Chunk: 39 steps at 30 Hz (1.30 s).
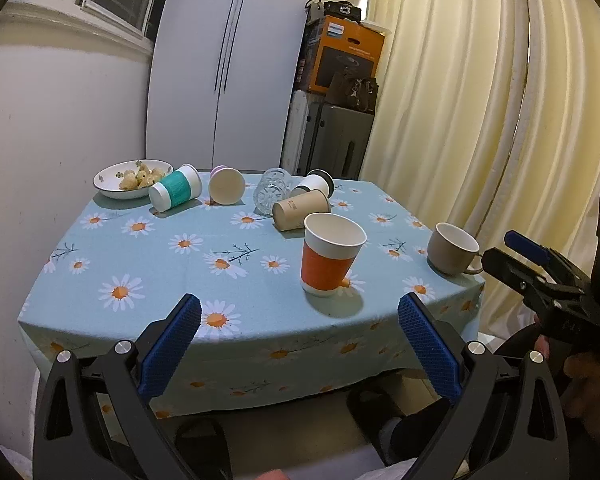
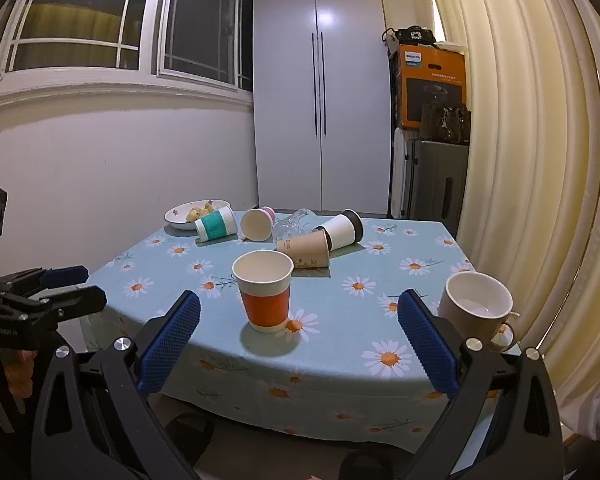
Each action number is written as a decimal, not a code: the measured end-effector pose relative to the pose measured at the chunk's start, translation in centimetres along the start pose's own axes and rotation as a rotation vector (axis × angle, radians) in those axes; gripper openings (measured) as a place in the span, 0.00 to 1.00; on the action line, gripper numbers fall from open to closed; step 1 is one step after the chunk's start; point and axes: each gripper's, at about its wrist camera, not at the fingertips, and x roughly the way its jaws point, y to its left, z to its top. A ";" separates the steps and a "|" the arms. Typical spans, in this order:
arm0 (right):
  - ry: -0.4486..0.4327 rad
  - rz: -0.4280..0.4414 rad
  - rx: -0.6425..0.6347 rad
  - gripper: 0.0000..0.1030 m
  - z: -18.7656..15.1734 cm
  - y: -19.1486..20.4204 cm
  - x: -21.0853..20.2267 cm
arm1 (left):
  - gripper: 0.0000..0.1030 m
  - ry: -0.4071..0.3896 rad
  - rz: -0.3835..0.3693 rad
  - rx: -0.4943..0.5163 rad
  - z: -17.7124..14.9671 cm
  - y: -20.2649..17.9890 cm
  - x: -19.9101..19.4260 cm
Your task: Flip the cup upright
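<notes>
An orange-sleeved paper cup (image 1: pixel 329 255) (image 2: pixel 265 291) stands upright near the table's front edge. A beige mug (image 1: pixel 452 248) (image 2: pixel 476 308) stands upright at the front right. Further back, several cups lie on their sides: a teal-sleeved cup (image 1: pixel 175 193) (image 2: pixel 216 225), a pink cup (image 1: pixel 227 185) (image 2: pixel 257 223), a clear glass (image 1: pixel 272 191) (image 2: pixel 294 224), a brown paper cup (image 1: pixel 300 210) (image 2: pixel 305 253) and a white cup with a black lid (image 1: pixel 314 185) (image 2: pixel 342 230). My left gripper (image 1: pixel 300 316) is open and empty in front of the table. My right gripper (image 2: pixel 299 314) is open and empty, the orange cup beyond its fingers.
A bowl of food (image 1: pixel 131 179) (image 2: pixel 194 213) sits at the back left of the daisy tablecloth (image 1: pixel 172 264) (image 2: pixel 364 344). A white cabinet (image 2: pixel 320 88), stacked boxes (image 1: pixel 342 60) and a curtain (image 1: pixel 480 100) stand behind and to the right.
</notes>
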 end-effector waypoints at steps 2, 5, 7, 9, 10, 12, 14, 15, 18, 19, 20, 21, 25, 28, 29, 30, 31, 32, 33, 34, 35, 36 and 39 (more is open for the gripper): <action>0.002 -0.001 0.004 0.95 -0.1 0.0 0.0 | 0.93 0.003 0.001 0.000 0.0 0.0 0.1; 0.011 -0.005 0.010 0.95 -0.1 -0.1 0.2 | 0.93 0.003 0.006 0.010 -0.1 -0.2 0.1; 0.014 -0.009 0.011 0.95 -0.1 -0.1 0.2 | 0.93 0.001 0.009 0.014 -0.1 -0.3 0.1; 0.019 -0.013 0.011 0.95 -0.1 -0.2 0.3 | 0.94 0.005 0.014 0.018 -0.1 -0.4 0.2; 0.020 -0.014 0.013 0.95 -0.1 -0.2 0.3 | 0.94 0.006 0.015 0.019 -0.2 -0.4 0.2; 0.023 -0.017 0.015 0.95 -0.1 -0.3 0.3 | 0.93 0.007 0.015 0.023 -0.2 -0.5 0.2; 0.026 -0.018 0.015 0.95 -0.1 -0.3 0.4 | 0.93 0.008 0.016 0.025 -0.1 -0.5 0.2; 0.027 -0.018 0.016 0.95 -0.1 -0.3 0.4 | 0.93 0.007 0.016 0.025 -0.1 -0.5 0.2; 0.027 -0.020 0.019 0.95 -0.2 -0.4 0.3 | 0.93 0.009 0.016 0.025 -0.1 -0.5 0.2; 0.028 -0.021 0.021 0.95 -0.2 -0.4 0.3 | 0.93 0.008 0.016 0.025 -0.2 -0.5 0.2; 0.030 -0.022 0.021 0.95 -0.2 -0.4 0.4 | 0.93 0.008 0.017 0.025 -0.2 -0.5 0.2; 0.031 -0.022 0.021 0.95 -0.2 -0.4 0.4 | 0.93 0.008 0.018 0.025 -0.2 -0.5 0.3; 0.034 -0.023 0.021 0.95 -0.2 -0.4 0.5 | 0.94 0.010 0.017 0.026 -0.2 -0.5 0.3; 0.035 -0.023 0.020 0.95 -0.2 -0.4 0.5 | 0.93 0.010 0.018 0.027 -0.2 -0.5 0.3; 0.035 -0.023 0.019 0.95 -0.2 -0.4 0.5 | 0.93 0.010 0.018 0.028 -0.2 -0.5 0.3; 0.037 -0.023 0.019 0.95 -0.2 -0.4 0.5 | 0.93 0.010 0.017 0.029 -0.2 -0.5 0.3; 0.037 -0.022 0.018 0.95 -0.3 -0.4 0.5 | 0.93 0.010 0.018 0.028 -0.2 -0.5 0.3; 0.038 -0.022 0.018 0.95 -0.3 -0.4 0.6 | 0.93 0.012 0.018 0.030 -0.2 -0.4 0.3; 0.038 -0.023 0.018 0.95 -0.3 -0.3 0.6 | 0.94 0.013 0.019 0.030 -0.2 -0.4 0.3; 0.039 -0.023 0.018 0.95 -0.3 -0.4 0.6 | 0.94 0.013 0.019 0.031 -0.2 -0.5 0.4; 0.041 -0.023 0.019 0.95 -0.3 -0.3 0.6 | 0.94 0.013 0.019 0.031 -0.2 -0.5 0.4; 0.043 -0.022 0.018 0.95 -0.3 -0.4 0.7 | 0.94 0.012 0.019 0.030 -0.2 -0.5 0.4; 0.046 -0.022 0.016 0.95 -0.4 -0.4 0.7 | 0.93 0.013 0.019 0.030 -0.2 -0.5 0.4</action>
